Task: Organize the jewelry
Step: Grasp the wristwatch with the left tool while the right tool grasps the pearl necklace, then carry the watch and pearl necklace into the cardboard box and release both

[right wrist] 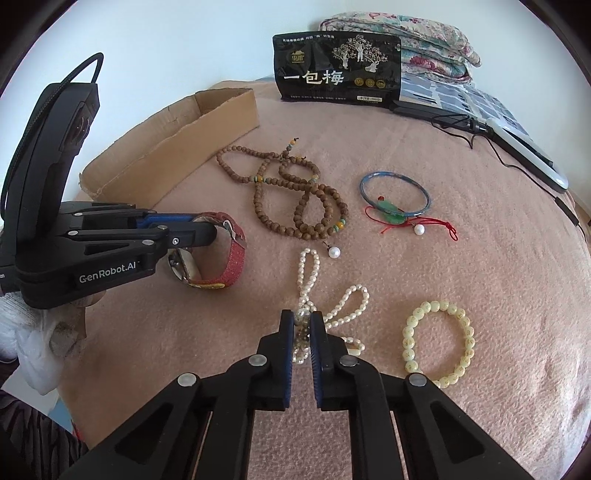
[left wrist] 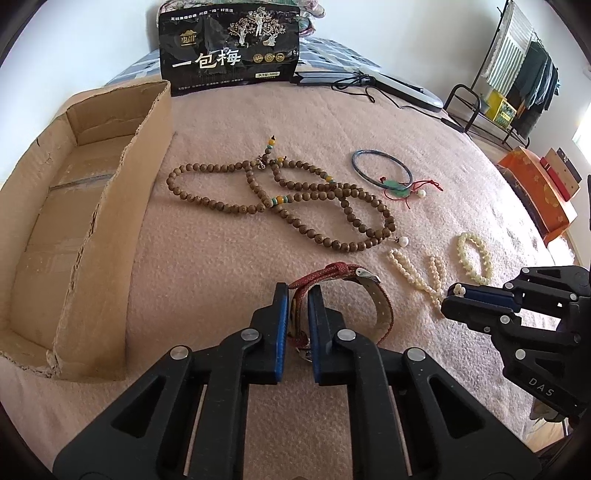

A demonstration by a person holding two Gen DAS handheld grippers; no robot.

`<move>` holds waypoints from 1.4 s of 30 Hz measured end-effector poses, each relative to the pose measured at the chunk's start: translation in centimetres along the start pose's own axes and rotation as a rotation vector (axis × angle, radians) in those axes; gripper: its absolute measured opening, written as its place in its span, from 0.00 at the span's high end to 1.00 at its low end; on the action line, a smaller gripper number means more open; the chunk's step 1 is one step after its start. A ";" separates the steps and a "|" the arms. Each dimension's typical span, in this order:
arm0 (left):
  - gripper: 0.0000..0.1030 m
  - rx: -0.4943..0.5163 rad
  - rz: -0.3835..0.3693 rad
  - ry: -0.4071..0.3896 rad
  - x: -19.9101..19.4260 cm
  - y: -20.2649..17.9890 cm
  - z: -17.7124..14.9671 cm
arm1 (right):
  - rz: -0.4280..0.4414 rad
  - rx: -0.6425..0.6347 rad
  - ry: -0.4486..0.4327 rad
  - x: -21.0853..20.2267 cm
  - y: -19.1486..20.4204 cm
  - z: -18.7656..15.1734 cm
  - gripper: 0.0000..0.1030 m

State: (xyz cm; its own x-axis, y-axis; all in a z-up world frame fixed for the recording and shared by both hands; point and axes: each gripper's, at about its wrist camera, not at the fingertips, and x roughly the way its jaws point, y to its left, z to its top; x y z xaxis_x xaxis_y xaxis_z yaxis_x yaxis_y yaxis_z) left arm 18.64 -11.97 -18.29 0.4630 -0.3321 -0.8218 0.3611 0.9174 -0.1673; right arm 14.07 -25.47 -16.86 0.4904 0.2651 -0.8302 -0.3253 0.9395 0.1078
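Observation:
My left gripper [left wrist: 297, 295] is shut on a red-strapped watch [left wrist: 384, 306], seen also in the right wrist view [right wrist: 236, 262] with the left gripper [right wrist: 207, 230] around its strap. My right gripper [right wrist: 302, 319] is shut on a white pearl necklace [right wrist: 354, 299] lying on the pink blanket; it shows in the left wrist view [left wrist: 452, 295] over the pearls [left wrist: 406, 269]. A long brown bead necklace [left wrist: 295, 192] lies in the middle. A blue bangle [left wrist: 380, 166], a green pendant on red cord [left wrist: 400, 188] and a cream bead bracelet [left wrist: 474, 258] lie to the right.
An open cardboard box [left wrist: 92, 206] stands at the left on the pink blanket [left wrist: 221, 277]. A black snack bag [left wrist: 229, 48] stands at the back. A hair straightener with cable [left wrist: 369, 81] lies at the back right. Folded quilts [right wrist: 406, 33] sit behind.

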 end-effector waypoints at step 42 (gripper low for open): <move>0.96 -0.075 0.025 -0.236 -11.9 3.6 1.4 | -0.023 -0.089 -0.304 -14.1 3.8 9.7 0.94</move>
State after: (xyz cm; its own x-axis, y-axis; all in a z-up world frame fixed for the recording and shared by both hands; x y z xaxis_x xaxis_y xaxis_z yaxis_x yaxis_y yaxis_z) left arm 15.58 -5.02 -8.34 0.6508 -0.3429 -0.6774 0.2900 0.9368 -0.1956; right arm 13.78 -23.48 0.53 0.7133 0.3092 -0.6290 -0.3739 0.9269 0.0317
